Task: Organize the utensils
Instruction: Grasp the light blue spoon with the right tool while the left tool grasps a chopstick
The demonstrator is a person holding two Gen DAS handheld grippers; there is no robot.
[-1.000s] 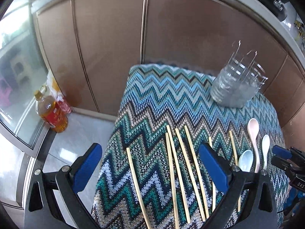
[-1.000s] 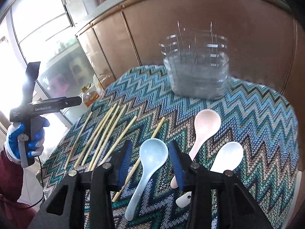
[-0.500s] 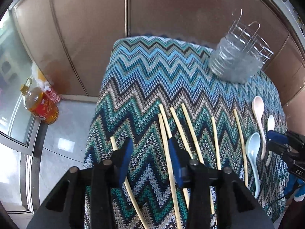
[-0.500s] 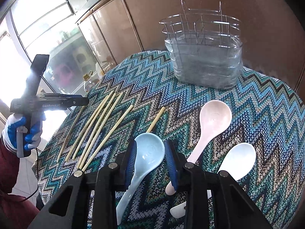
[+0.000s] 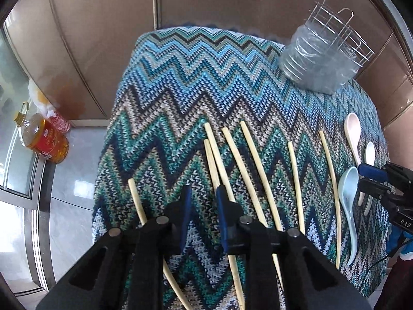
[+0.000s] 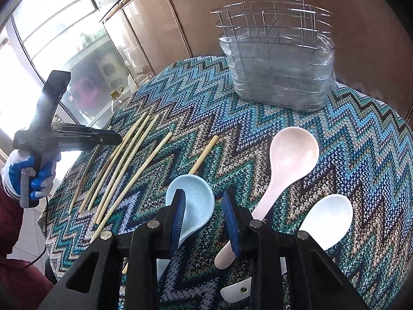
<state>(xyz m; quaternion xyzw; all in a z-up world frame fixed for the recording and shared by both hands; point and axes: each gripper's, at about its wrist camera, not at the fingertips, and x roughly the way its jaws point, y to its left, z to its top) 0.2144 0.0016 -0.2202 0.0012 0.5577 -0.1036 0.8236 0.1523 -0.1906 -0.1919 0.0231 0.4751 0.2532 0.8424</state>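
Note:
Several pale chopsticks (image 5: 254, 165) lie side by side on the zigzag-knit cloth (image 5: 185, 82); they also show in the right wrist view (image 6: 121, 165). A light blue spoon (image 6: 192, 206), a pink spoon (image 6: 289, 160) and a white spoon (image 6: 325, 219) lie to their right. A wire utensil caddy in a clear tub (image 6: 280, 69) stands at the far side. My left gripper (image 5: 202, 193) hovers over the left chopsticks, jaws narrowly apart and empty. My right gripper (image 6: 205, 201) hovers over the blue spoon, jaws narrowly apart and empty.
Brown cabinet doors (image 5: 108, 38) rise behind the table. An oil bottle (image 5: 41, 139) stands on the floor at the left. The cloth's edge drops off at the left and front. Glass doors (image 6: 62, 41) are at the far left.
My left gripper's jaws closed from wide open to a narrow gap and moved over the chopsticks. My right gripper's jaws narrowed and moved forward over the blue spoon.

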